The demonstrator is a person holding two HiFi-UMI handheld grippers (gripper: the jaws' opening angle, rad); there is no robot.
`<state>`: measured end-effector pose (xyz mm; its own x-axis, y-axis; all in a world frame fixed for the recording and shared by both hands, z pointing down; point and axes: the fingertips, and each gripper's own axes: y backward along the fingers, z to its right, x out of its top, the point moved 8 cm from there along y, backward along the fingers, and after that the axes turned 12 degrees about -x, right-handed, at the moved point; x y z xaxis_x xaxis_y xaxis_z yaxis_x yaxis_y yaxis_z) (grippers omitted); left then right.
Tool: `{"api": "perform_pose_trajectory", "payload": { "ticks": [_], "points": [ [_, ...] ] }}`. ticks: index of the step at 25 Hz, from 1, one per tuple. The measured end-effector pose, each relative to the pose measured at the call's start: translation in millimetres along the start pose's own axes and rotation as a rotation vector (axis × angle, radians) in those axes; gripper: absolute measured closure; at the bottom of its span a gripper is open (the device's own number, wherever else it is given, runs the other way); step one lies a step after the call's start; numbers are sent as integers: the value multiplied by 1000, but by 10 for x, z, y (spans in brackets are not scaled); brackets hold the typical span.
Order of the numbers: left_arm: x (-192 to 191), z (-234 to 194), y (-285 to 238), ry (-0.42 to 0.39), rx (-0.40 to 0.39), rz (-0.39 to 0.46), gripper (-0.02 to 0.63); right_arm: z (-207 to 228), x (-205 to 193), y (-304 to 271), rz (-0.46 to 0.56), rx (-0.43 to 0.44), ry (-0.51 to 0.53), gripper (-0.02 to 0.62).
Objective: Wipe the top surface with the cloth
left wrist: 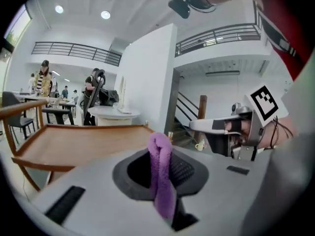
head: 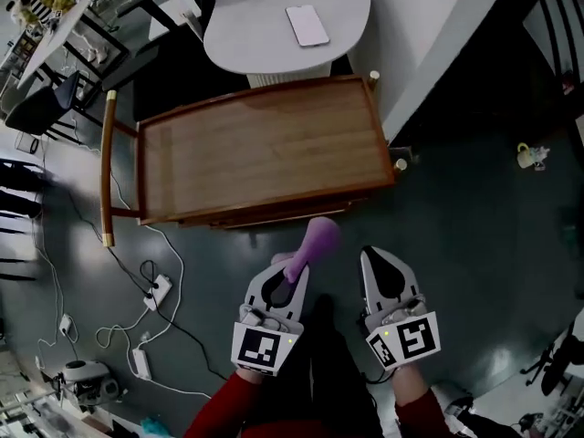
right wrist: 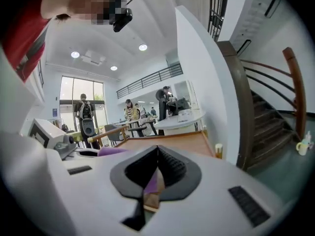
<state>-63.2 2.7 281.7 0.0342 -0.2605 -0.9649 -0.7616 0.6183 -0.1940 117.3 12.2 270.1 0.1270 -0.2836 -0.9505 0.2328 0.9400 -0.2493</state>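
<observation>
A wooden trolley with a raised-rim top surface (head: 265,149) stands in front of me, and shows beyond the jaws in the left gripper view (left wrist: 74,144) and the right gripper view (right wrist: 182,142). My left gripper (head: 294,267) is shut on a purple cloth (head: 316,242), which sticks out past the fingertips toward the trolley's near edge. The same cloth (left wrist: 161,173) stands up between the jaws of that gripper (left wrist: 162,186). My right gripper (head: 381,261) hangs beside it, shut and holding nothing (right wrist: 156,173). Both grippers are short of the trolley, over the dark floor.
A round white table (head: 265,35) with a phone (head: 307,25) stands behind the trolley. A white wall (head: 438,35) and a staircase (right wrist: 266,117) are to the right. Cables and a power strip (head: 157,292) lie on the floor at left. A small mug (head: 529,156) sits on the floor at right.
</observation>
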Motion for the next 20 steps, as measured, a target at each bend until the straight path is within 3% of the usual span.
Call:
{"api": "perform_pose_trajectory", "payload": {
  "ticks": [3, 7, 17, 20],
  "points": [
    [599, 232, 179, 17, 1, 19, 552, -139, 573, 263, 18, -20, -29, 583],
    [1052, 285, 210, -19, 9, 85, 552, -261, 934, 327, 84, -4, -40, 583],
    [1356, 300, 218, -89, 47, 141, 552, -270, 1233, 366, 181, 53, -31, 583],
    [1322, 291, 262, -120, 44, 116, 552, -323, 1275, 363, 196, 61, -22, 583]
  ]
}}
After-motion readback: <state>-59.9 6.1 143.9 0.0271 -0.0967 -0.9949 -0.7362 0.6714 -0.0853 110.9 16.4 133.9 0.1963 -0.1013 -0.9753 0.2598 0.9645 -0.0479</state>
